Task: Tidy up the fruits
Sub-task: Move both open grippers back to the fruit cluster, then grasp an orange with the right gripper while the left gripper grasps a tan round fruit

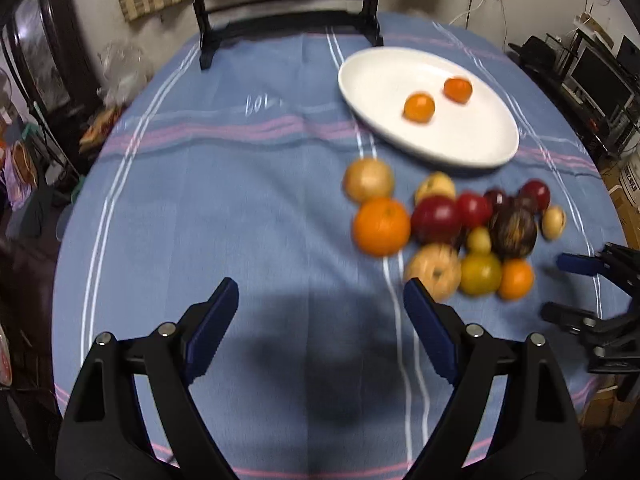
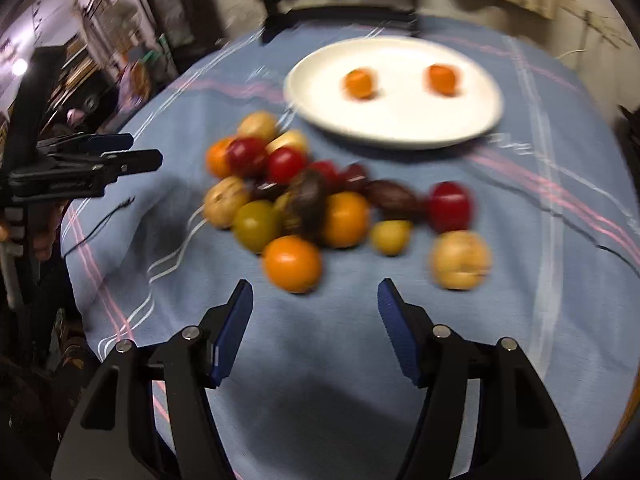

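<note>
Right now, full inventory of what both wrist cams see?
plate: one, white, oval, far side of the table beyond the fruit pile.
small oranges: two, orange, apart on the plate.
loose fruit pile: over a dozen, exact count blurred; orange, red, yellow, tan, dark brown; on the cloth near the plate.
tablecloth: one, blue with pink and white stripes, covers the table.
dark wooden stand: one, far table edge.
left tool: open, empty, above bare cloth.
right tool: open, empty, just short of the nearest orange.

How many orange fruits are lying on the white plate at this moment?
2. One orange fruit lies on the left part of the white plate, the other orange fruit to its right; they do not touch. Nothing appears hidden.
</note>
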Demonstrator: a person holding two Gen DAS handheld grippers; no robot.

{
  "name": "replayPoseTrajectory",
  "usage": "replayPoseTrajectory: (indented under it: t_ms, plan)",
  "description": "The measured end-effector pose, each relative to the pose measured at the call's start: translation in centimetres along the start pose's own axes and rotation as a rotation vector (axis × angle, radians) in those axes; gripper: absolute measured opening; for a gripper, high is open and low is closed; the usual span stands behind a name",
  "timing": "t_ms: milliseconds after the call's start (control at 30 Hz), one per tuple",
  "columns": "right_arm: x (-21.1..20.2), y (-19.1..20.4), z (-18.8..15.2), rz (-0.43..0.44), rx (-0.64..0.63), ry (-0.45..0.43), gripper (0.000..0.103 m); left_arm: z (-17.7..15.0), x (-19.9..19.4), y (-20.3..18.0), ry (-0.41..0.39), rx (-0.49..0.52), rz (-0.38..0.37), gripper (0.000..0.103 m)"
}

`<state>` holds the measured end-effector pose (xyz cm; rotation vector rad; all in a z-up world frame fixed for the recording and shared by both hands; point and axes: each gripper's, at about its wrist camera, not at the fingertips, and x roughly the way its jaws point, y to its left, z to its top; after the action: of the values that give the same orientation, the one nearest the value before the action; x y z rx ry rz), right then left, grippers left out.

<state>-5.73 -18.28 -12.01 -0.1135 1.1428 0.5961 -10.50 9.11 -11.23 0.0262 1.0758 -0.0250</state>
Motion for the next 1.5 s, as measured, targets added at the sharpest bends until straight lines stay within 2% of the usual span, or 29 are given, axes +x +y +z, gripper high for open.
replayPoseTrajectory:
  t_ms: [133,167,267,333,400,633,733,767,800,833,900,1000,1100,1267,1400,1500]
  plan:
    - [2.6,1.0,0.8,0.006,-0.010,0.049,0.065,-1.2,-0.4,-0.7,0.001,0.032,-0.023,0.086]
    - [3.0,1.0,0.8,0.010,-0.015,0.054,0.054,-1.4,-0.5,-1.2,0.000,0.046,-0.033,0.086]
    - [3.2,0.5,1.1,0.005,-0.007,0.062,0.040,-1.6,-0.1,-2.6,0.005,0.090,-0.065,0.086]
    - [2.7,-0.1,1.1,0.037,0.024,0.062,0.040,-1.5,0.4,-3.4,0.006,0.108,-0.080,0.086]
    - [2.0,-0.6,0.7,0.029,0.038,0.057,0.040,-1.2,1.3,-4.2,0.005,0.127,-0.109,0.086]
    - [0.7,-1.5,-0.8,0.041,0.115,0.056,0.039,-0.3,3.9,-6.3,-0.004,0.238,-0.121,0.085]
    - [0.5,-1.5,-1.1,0.046,0.126,0.053,0.039,0.0,4.8,-7.0,-0.010,0.271,-0.139,0.081]
    - [0.4,-1.5,-1.2,0.046,0.128,0.052,0.040,0.2,4.9,-7.0,-0.015,0.270,-0.139,0.079]
    - [0.4,-1.5,-1.2,0.046,0.130,0.052,0.040,0.3,5.1,-6.8,-0.013,0.264,-0.156,0.068]
    - [0.3,-1.5,-1.4,0.046,0.134,0.053,0.039,0.5,5.2,-6.7,-0.005,0.254,-0.184,0.066]
    - [0.2,-1.7,-1.8,0.044,0.141,0.057,0.039,0.6,5.2,-6.7,0.011,0.248,-0.255,0.045]
    - [0.3,-2.0,-1.6,0.049,0.158,0.059,0.040,0.4,5.3,-7.2,0.003,0.271,-0.234,0.044]
    - [0.0,-1.9,-1.5,0.052,0.156,0.053,0.039,0.5,5.1,-6.8,0.023,0.245,-0.250,0.044]
    - [-0.5,-1.9,-1.2,0.052,0.137,0.044,0.040,0.4,2.5,-5.9,-0.015,0.217,-0.276,0.044]
    - [-0.2,-1.7,-1.5,0.055,0.123,0.063,0.040,0.4,2.0,-5.3,-0.005,0.194,-0.250,0.044]
    - [-0.4,-1.2,-1.8,0.065,0.101,0.074,0.040,0.5,1.1,-4.9,-0.007,0.178,-0.267,0.044]
